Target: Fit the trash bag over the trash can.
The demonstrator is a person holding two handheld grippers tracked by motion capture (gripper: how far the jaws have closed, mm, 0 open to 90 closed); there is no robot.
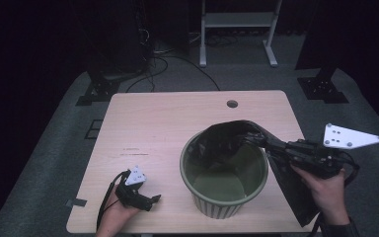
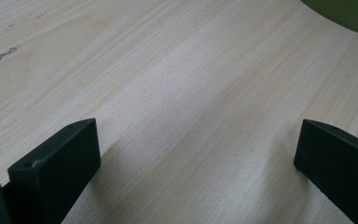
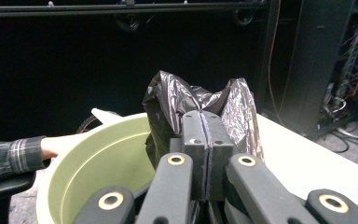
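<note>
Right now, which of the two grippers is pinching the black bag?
The right gripper: its jaws are shut on the bag over the green bin. The left gripper rests open on the table.

no readable text, no labels, no brands, no numbers

Dim, dark-edged frames; softly lit, sharp tabletop (image 1: 168,123)

High view set above, facing down on table (image 1: 143,123), left gripper view low over tabletop, right gripper view close at bin (image 3: 98,158), bin (image 1: 224,197) shared w/ high view.
</note>
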